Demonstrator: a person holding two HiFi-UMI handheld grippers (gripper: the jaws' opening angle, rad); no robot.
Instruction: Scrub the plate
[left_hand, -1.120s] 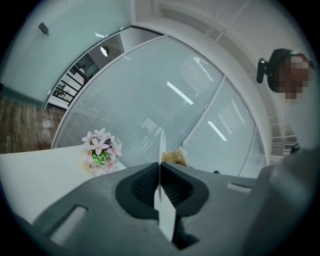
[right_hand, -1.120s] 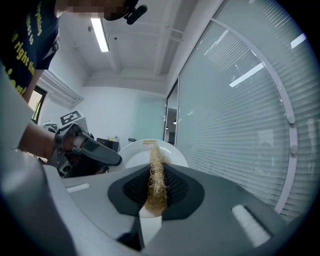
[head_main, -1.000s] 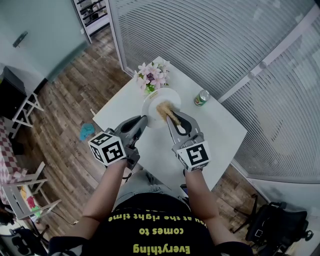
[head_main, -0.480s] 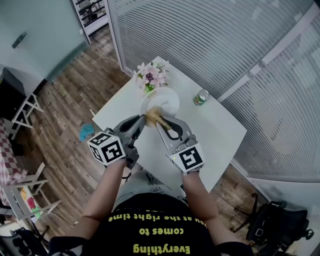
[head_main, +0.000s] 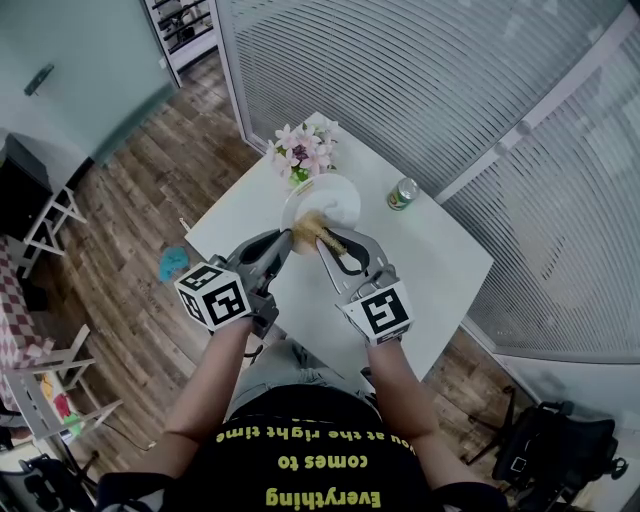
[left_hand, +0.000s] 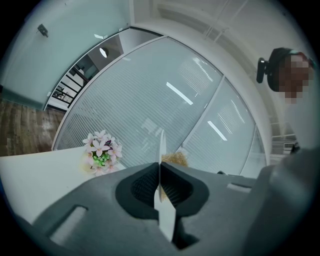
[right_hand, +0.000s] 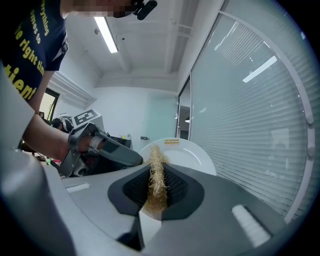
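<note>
We're in the thick of the scrub. The left gripper (left_hand: 160, 186) has its jaws pinched right down on the rim of the white plate (head_main: 335, 203), holding it up on edge above the table (head_main: 440, 260), just on our side of the pink flowers (head_main: 305, 150). The right gripper (right_hand: 157, 187) is clamped on a tuft of straw-coloured scrubber (right_hand: 157, 170), and from the head view its fibres look to be up against the plate's face on the side away from the flowers, though we can't confirm contact.

How far along? We'd call it mid-task. Plate and scrubber are both in hand and brought together, so the pick-ups are behind us. The part of the plate's face that shows looks clean and white, with no food marks we can spot. Much of it sits behind the scrubber and jaws, so we can't say how much has been covered. The rest of the face and setting the plate back down are likely left.

As for writing, a small yellow sticker (right_hand: 171, 142) sits near the plate's top edge, its print too small to read. The black shirt (head_main: 300, 470) carries yellow lettering: "Everything comes to", then "at the right time". The green can (head_main: 403, 194), beyond the flowers to the right, has a label we can't read.
</note>
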